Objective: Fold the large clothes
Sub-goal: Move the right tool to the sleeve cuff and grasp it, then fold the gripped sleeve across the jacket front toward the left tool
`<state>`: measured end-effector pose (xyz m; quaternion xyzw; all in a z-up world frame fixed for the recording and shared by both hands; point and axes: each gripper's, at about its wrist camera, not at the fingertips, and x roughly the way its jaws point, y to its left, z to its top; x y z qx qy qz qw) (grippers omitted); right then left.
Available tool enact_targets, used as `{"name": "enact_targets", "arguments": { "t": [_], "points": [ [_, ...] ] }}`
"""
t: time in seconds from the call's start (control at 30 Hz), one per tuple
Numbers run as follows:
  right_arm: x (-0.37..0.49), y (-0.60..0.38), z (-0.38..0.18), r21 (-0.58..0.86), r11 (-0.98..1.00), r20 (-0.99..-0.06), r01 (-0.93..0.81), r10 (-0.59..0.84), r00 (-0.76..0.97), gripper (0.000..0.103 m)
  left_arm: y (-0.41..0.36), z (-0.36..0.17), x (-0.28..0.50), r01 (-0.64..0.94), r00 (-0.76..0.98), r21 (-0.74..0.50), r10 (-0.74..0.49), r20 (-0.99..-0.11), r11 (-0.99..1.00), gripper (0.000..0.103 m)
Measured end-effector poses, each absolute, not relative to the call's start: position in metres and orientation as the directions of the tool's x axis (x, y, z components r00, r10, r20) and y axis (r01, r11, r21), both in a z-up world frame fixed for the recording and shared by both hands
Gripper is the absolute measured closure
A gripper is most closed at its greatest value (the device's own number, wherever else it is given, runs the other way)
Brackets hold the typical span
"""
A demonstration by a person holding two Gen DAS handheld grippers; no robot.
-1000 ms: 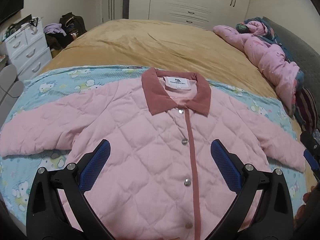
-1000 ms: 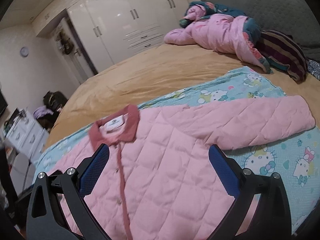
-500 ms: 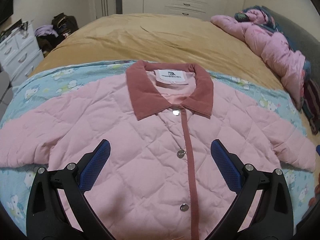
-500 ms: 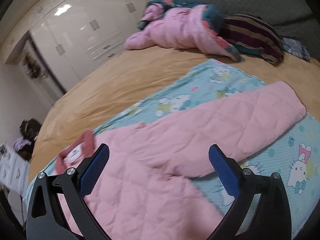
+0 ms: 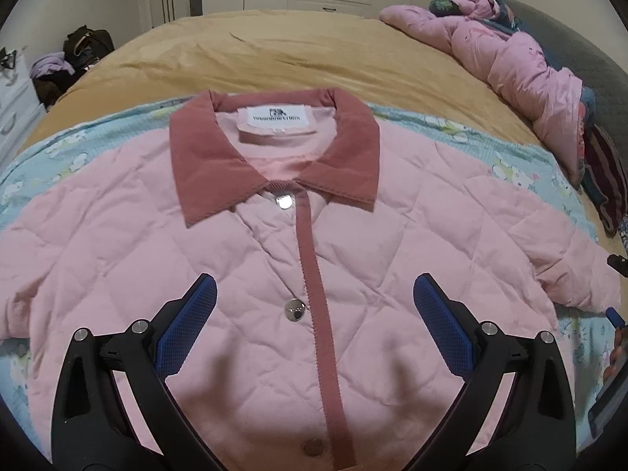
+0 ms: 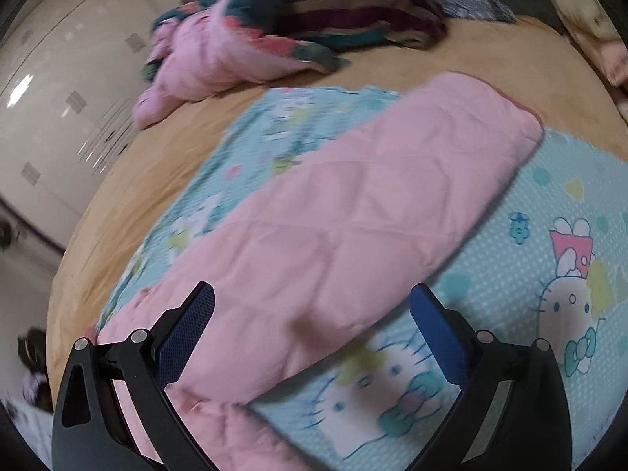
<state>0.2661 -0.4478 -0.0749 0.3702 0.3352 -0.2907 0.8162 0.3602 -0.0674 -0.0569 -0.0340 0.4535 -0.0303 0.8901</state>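
Your left gripper [image 5: 314,314] is spread wide w/ nothing between the blue pads, hanging over the chest of the pink quilted jacket [image 5: 392,259]. The jacket lies flat, front up, snapped shut, on the light-blue cartoon-cat sheet [image 6: 549,212], which sits on the tan bed cover [image 5: 314,62]. The dusty-rose collar [image 5: 204,165] points toward the far side of the bed, white label [image 5: 276,117] showing, and the placket strip [image 5: 314,274] runs down btw your fingers.

Your right gripper [image 6: 312,314] is spread too and holds nothing. It's over the jacket's right sleeve [image 6: 373,196], which stretches out straight across the sheet, cuff near the sheet's edge. That view is pretty smeared, so I can't tell if the pads touch the fabric or just float above it, prob above.

A bundle of pink bedding [image 5: 510,62] is heaped at the far right corner of the bed, well apart from the jacket.
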Motion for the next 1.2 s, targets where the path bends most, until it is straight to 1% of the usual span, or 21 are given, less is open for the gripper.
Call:
{"name": "enact_targets", "arguments": {
  "t": [0.3, 0.43, 0.53, 0.67, 0.73, 0.77, 0.8, 0.83, 0.87, 0.9, 0.93, 1.0, 1.1, 1.17, 1.2],
  "points": [
    [0.254, -0.505, -0.102, 0.492, 0.392, -0.762, 0.777, -0.237, 0.602, 0.004, -0.08, -0.081, 0.363, 0.073, 0.548, -0.073, -0.101, -0.831, 0.995, 0.009],
    [0.253, -0.522, -0.128, 0.55, 0.311, -0.763, 0.775, -0.192, 0.617, 0.004, -0.08, -0.083, 0.364, 0.084, 0.547, -0.077, -0.111, -0.83, 0.993, 0.009],
    [0.248, -0.532, -0.132, 0.606, 0.285, -0.719, 0.743, -0.203, 0.665, 0.004, -0.08, -0.086, 0.366, 0.085, 0.54, -0.077, -0.11, -0.834, 0.993, 0.009],
    [0.238, -0.542, -0.14, 0.703, 0.225, -0.639, 0.674, -0.214, 0.738, 0.004, -0.08, -0.086, 0.365, 0.085, 0.533, -0.109, -0.137, -0.835, 0.99, 0.009],
    [0.24, -0.544, -0.14, 0.712, 0.245, -0.624, 0.658, -0.209, 0.753, 0.004, -0.079, -0.083, 0.364, 0.084, 0.539, -0.115, -0.142, -0.83, 0.99, 0.009],
    [0.241, -0.544, -0.138, 0.727, 0.262, -0.601, 0.635, -0.204, 0.773, 0.004, -0.079, -0.081, 0.363, 0.087, 0.54, -0.121, -0.149, -0.828, 0.989, 0.009],
    [0.242, -0.545, -0.138, 0.754, 0.269, -0.571, 0.6, -0.186, 0.8, 0.011, -0.078, -0.079, 0.363, 0.086, 0.539, -0.127, -0.154, -0.828, 0.988, 0.009],
    [0.245, -0.547, -0.139, 0.761, 0.269, -0.565, 0.591, -0.173, 0.806, 0.029, -0.077, -0.077, 0.363, 0.087, 0.535, -0.13, -0.157, -0.83, 0.988, 0.009],
    [0.246, -0.547, -0.139, 0.77, 0.274, -0.555, 0.576, -0.155, 0.817, 0.039, -0.075, -0.073, 0.363, 0.088, 0.532, -0.13, -0.157, -0.832, 0.988, 0.009],
    [0.247, -0.547, -0.139, 0.78, 0.282, -0.542, 0.559, -0.145, 0.828, 0.059, -0.072, -0.068, 0.363, 0.083, 0.535, -0.12, -0.146, -0.832, 0.989, 0.009],
    [0.249, -0.547, -0.137, 0.784, 0.298, -0.53, 0.544, -0.132, 0.837, 0.076, -0.069, -0.063, 0.363, 0.073, 0.54, -0.106, -0.128, -0.832, 0.992, 0.009],
    [0.251, -0.542, -0.124, 0.779, 0.341, -0.512, 0.526, -0.137, 0.848, 0.082, -0.062, -0.054, 0.363, 0.059, 0.552, -0.103, -0.118, -0.825, 0.993, 0.009],
    [0.253, -0.525, -0.08, 0.755, 0.473, -0.429, 0.455, -0.169, 0.887, 0.087, -0.047, -0.038, 0.362, 0.026, 0.573, -0.137, -0.128, -0.81, 0.99, 0.009],
    [0.253, -0.509, -0.048, 0.732, 0.561, -0.361, 0.386, -0.16, 0.919, 0.087, -0.039, -0.028, 0.359, 0.015, 0.583, -0.158, -0.137, -0.801, 0.987, 0.009],
    [0.253, -0.501, -0.037, 0.722, 0.592, -0.336, 0.357, -0.151, 0.93, 0.089, -0.036, -0.023, 0.358, 0.015, 0.585, -0.163, -0.141, -0.799, 0.987, 0.009]
  ]
}}
